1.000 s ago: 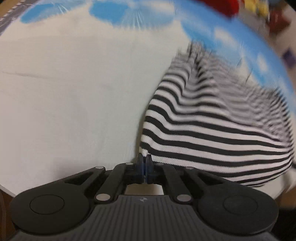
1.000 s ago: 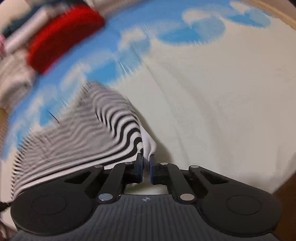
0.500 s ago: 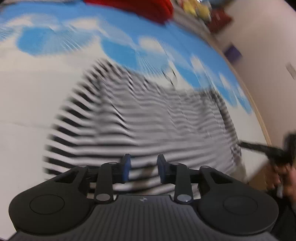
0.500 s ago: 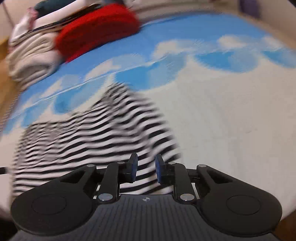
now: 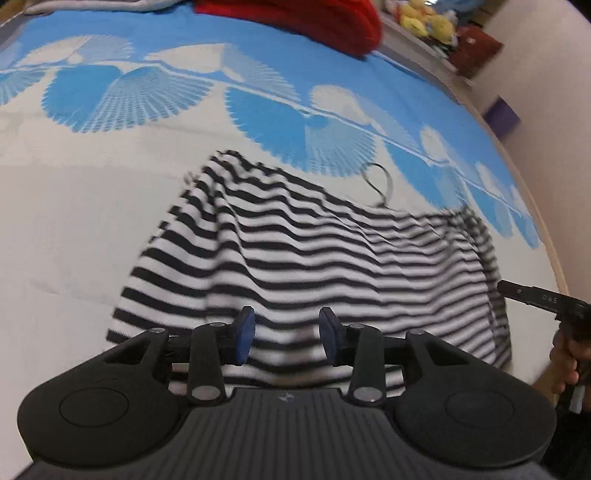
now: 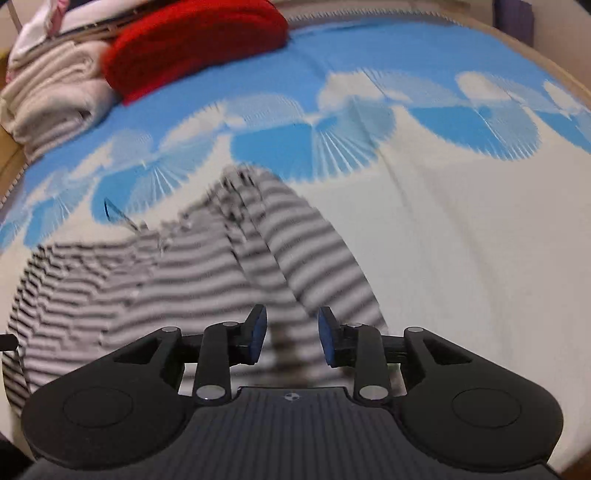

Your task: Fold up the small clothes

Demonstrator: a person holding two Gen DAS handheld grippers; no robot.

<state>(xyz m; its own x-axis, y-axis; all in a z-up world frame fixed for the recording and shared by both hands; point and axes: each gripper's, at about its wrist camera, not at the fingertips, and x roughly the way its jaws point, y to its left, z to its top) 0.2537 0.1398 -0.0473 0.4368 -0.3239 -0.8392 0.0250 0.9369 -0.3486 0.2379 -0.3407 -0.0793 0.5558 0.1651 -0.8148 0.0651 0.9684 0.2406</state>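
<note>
A black-and-white striped garment [image 5: 314, 258] lies rumpled on a white and blue bedspread [image 5: 74, 203], with a thin wire hanger hook [image 5: 380, 184] at its far edge. My left gripper [image 5: 286, 330] hovers above the garment's near edge, jaws apart, pads clear of the cloth. In the right wrist view the same garment [image 6: 166, 277] spreads to the left. There my right gripper [image 6: 290, 332] is over a folded ridge of cloth, its jaws opening with nothing pinched between them. The right gripper's tip [image 5: 532, 295] and a hand [image 5: 565, 358] show at the left wrist view's right edge.
A red folded garment [image 6: 192, 44] and a stack of beige and white cloth [image 6: 48, 92] lie at the bed's far side. Yellow plush toys [image 5: 424, 20] sit on a shelf beyond. The bed's edge [image 5: 546, 240] runs along the right, by a wall.
Both grippers were shut on corners of the striped garment a second ago. They have let go, opened, and drawn back and up, and the garment now lies on the bed.
</note>
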